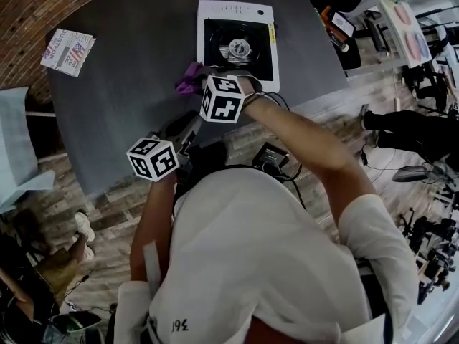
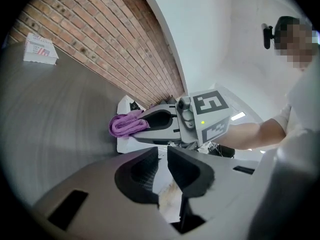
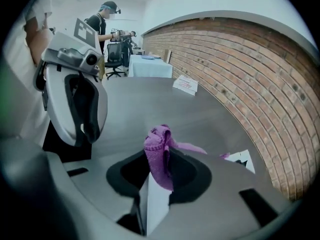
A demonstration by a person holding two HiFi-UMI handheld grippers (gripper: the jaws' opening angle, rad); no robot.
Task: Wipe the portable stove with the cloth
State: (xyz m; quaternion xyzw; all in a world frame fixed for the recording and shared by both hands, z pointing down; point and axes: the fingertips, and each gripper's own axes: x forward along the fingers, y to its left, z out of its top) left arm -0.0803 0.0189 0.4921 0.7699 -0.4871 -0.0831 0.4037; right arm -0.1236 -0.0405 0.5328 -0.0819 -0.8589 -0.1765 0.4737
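Grey table [image 1: 143, 49]; right gripper [image 3: 159, 171] clamps cloth [image 3: 157, 149], seemingly bunched lengthwise along gripper.

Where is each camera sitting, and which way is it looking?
Left gripper view: rides the left hand-held gripper, faces across the table to the right hand-held gripper pinching the purple cloth by the stove; own jaws slightly apart, empty.
Right gripper view: rides the right one, faces along the table by the brick wall; own jaws grip the cloth.
Head view: on the person's head, looking steeply down at the stove; shirt and both arms show.
Shared: all three show the cloth and table.
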